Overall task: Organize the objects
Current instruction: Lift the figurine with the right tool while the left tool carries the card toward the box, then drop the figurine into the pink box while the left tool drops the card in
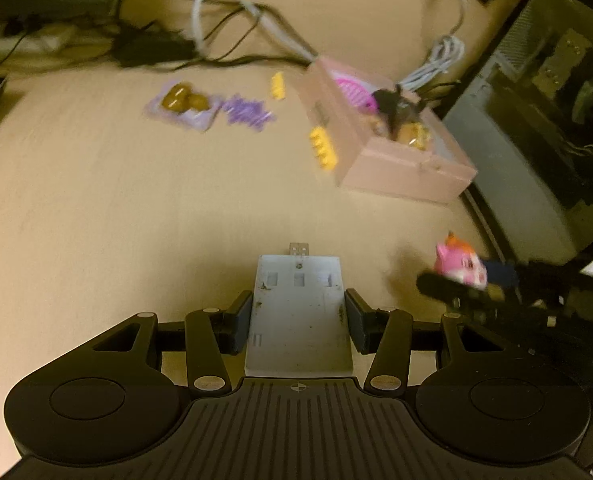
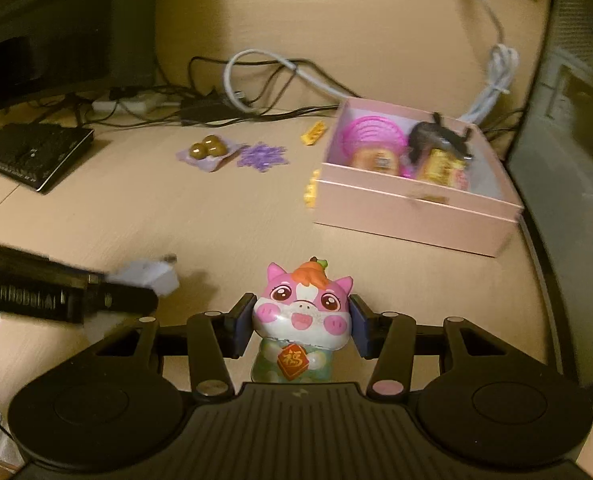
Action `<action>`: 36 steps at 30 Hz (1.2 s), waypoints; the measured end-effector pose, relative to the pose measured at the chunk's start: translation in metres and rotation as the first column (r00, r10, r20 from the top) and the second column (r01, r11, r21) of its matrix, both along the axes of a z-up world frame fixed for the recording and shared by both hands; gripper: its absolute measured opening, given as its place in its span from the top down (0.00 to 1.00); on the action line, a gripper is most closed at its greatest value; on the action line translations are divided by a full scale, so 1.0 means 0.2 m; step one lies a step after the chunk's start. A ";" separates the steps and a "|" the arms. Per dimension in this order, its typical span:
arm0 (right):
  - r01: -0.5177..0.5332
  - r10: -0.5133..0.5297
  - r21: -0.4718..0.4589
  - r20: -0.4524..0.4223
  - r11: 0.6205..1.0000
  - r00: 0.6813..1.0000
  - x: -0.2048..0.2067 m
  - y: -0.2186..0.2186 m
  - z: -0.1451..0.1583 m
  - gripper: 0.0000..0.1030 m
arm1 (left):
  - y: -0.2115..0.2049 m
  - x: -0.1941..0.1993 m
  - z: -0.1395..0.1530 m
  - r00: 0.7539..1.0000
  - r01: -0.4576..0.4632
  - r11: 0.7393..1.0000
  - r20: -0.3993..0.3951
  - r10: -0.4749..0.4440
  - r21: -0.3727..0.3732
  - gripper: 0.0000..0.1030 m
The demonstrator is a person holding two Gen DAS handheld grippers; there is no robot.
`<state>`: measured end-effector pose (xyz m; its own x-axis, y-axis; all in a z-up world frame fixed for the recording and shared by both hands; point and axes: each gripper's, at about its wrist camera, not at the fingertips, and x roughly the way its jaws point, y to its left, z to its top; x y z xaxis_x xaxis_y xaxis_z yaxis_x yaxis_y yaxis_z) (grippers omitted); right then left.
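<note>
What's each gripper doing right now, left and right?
Left gripper: shut on the grey USB adapter.
Right gripper: shut on the pink pig toy.

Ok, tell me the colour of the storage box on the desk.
Pale pink; the box shows best in the right wrist view.

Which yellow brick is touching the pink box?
The nearer yellow brick, against the box's left front corner. The other brick lies apart, farther back near the purple snowflake.
</note>
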<state>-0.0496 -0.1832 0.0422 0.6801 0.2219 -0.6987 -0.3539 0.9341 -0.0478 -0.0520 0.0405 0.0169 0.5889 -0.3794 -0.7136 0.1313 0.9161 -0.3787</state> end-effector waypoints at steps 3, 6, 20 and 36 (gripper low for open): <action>0.037 -0.037 -0.005 0.013 0.999 0.999 -0.04 -0.10 0.01 0.53 | -0.07 0.11 0.07 0.999 0.006 1.000 0.040 -0.006 -0.004 0.49; 0.073 -0.073 0.009 0.020 0.997 0.997 -0.06 -0.20 0.02 0.53 | -0.17 0.25 0.18 0.994 0.027 1.000 0.108 -0.026 -0.005 0.49; 0.164 -0.165 0.065 0.011 0.984 0.986 -0.05 -0.48 -0.05 0.53 | -0.81 1.00 0.13 0.980 -0.043 0.992 0.198 0.018 0.122 0.49; 0.116 -0.119 0.216 0.003 0.969 0.993 0.37 -0.49 0.10 0.53 | -0.35 0.52 0.23 0.977 -0.121 0.992 0.172 0.123 -0.021 0.50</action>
<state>0.0240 -0.2808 0.0614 0.7212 0.2835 -0.6320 -0.2417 0.9581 0.1539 0.0529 -0.0296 0.0622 0.7450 -0.3037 -0.5939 0.0827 0.9255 -0.3695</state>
